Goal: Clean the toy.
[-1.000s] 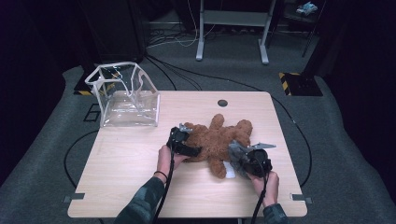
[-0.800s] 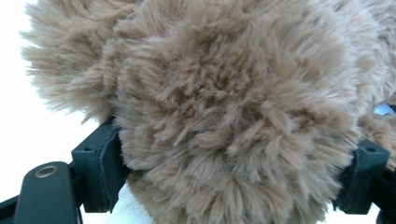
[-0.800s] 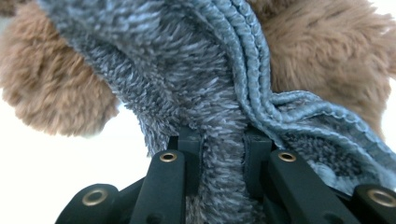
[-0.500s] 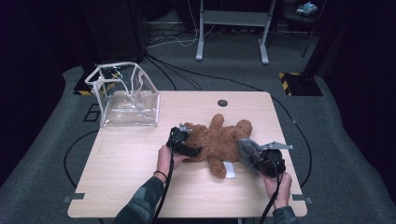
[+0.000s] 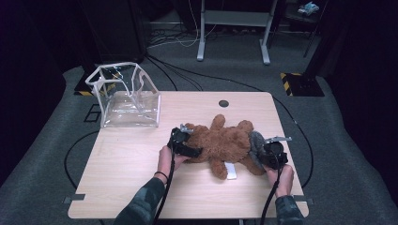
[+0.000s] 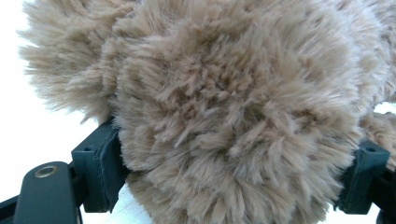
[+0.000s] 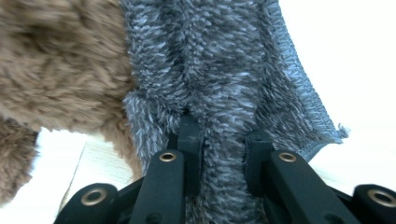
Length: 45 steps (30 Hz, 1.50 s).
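- The brown teddy bear (image 5: 223, 143) lies flat near the middle of the table (image 5: 126, 187), its long axis running left to right between the two hands.
- A grey fleece cloth (image 5: 256, 149) sits at the bear's right end, touching it.
- The left gripper (image 5: 184, 144) has its fingers (image 6: 100, 168) spread wide around the bear's left end, pressing into the fur on both sides.
- The right gripper (image 5: 272, 152) pinches a fold of the grey cloth, fingers (image 7: 189, 140) nearly together; drawing it right, away from the bear, looks the likely pull.
- A clear plastic bag (image 5: 124, 96) stands open, well beyond the bear's left end.
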Motion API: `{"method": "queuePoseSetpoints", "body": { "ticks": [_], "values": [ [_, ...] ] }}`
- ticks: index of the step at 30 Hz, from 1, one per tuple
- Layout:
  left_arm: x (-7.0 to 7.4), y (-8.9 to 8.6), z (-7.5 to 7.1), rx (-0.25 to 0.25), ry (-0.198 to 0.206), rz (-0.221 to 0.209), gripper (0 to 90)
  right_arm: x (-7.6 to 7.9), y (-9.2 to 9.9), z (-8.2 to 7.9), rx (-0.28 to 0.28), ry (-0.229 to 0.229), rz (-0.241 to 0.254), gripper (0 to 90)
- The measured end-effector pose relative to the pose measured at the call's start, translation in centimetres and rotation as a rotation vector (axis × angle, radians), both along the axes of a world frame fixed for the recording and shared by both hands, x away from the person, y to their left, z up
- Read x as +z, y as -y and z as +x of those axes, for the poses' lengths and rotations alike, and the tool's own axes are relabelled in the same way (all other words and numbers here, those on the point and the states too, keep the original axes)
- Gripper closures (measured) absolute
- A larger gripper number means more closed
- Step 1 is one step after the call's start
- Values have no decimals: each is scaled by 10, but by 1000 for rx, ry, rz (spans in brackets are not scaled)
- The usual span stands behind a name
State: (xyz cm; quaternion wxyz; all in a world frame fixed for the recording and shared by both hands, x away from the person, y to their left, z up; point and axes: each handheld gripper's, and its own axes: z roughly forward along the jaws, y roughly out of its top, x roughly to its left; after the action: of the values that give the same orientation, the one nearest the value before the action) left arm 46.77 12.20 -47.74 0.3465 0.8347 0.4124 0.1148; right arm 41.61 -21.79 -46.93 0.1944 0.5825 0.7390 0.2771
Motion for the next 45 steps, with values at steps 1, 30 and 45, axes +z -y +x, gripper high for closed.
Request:
{"method": "queuePoseSetpoints", "body": {
  "ticks": [1, 30, 45],
  "values": [
    [0, 0, 0, 1, 2, 2, 156, 0, 0, 0, -13, -15, -8, 748],
    [-1, 1, -1, -2, -4, 14, 155, 3, -16, 54, 34, -28, 47, 752],
    [-2, 0, -3, -9, 14, 10, 154, 5, 19, 48, -28, -65, 51, 742]
  ]
}}
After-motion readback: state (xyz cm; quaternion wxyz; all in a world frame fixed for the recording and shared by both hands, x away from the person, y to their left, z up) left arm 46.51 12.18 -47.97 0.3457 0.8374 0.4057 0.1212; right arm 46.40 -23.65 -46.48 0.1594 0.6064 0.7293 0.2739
